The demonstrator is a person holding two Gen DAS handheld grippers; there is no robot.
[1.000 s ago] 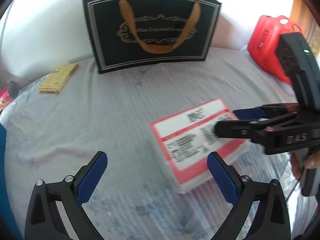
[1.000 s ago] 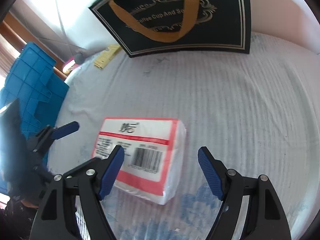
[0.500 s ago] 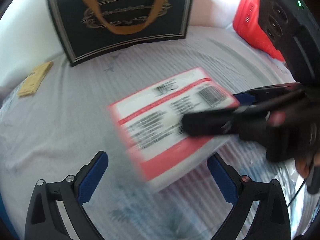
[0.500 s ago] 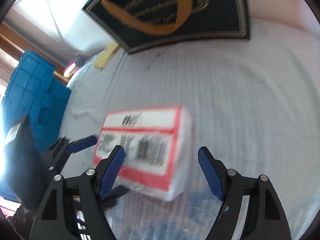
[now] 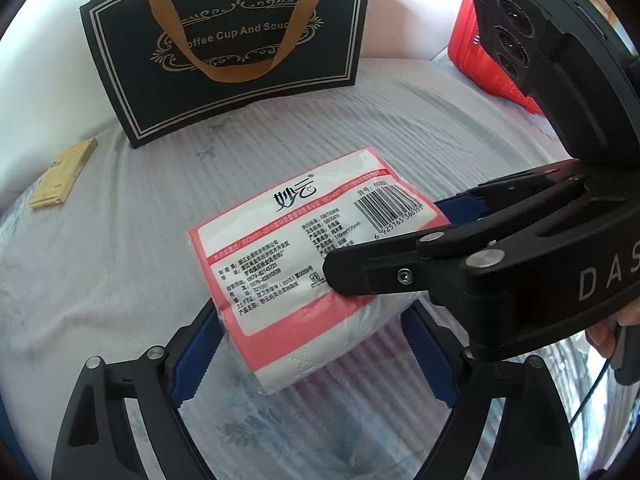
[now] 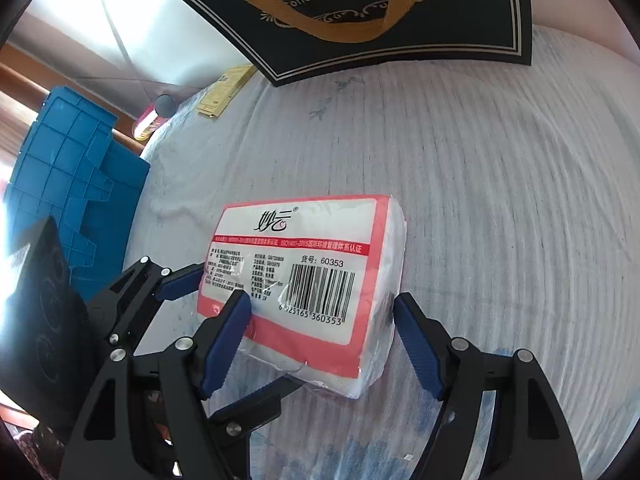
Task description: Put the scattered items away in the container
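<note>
A red-and-white tissue pack with a barcode lies on the pale bedsheet; it also shows in the right wrist view. My left gripper is open with its blue pads on either side of the pack's near end. My right gripper is open and straddles the pack's other end; its black fingers reach over the pack in the left wrist view. A black paper bag with a gold ribbon handle stands upright at the back, also in the right wrist view.
A flat yellow box lies at the back left, near the bed edge. A red case sits at the back right. A blue plastic crate stands beside the bed on the left. The left gripper's body is close by.
Both grippers have closed in on the tissue pack from opposite ends, and now each one straddles it. The pack looks larger and nearer in both views.
</note>
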